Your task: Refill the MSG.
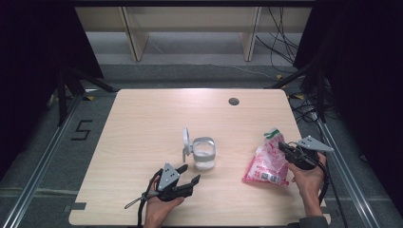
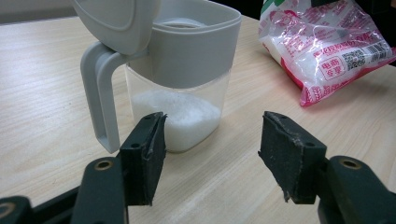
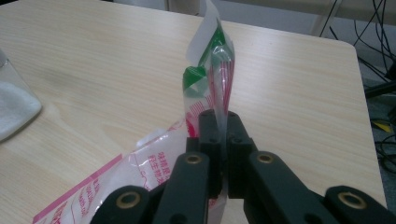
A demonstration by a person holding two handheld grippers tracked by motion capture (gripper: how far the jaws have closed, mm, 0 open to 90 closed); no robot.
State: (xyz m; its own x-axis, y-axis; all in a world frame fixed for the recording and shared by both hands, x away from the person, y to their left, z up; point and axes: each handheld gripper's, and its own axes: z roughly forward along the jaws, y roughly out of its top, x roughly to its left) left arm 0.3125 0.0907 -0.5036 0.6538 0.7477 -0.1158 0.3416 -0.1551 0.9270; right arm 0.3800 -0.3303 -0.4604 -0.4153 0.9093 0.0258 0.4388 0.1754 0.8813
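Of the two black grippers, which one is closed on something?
The right gripper, at the table's right side. Its jaws pinch the upper part of the pink-printed plastic bag of white grains. The left gripper has its jaws wide apart, empty, before the lidded clear jug.

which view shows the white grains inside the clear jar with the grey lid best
The left gripper view: the clear grey-lidded jar stands close, its white grains showing through the wall. The high view shows the jar small, grains barely visible. The right gripper view catches only an edge.
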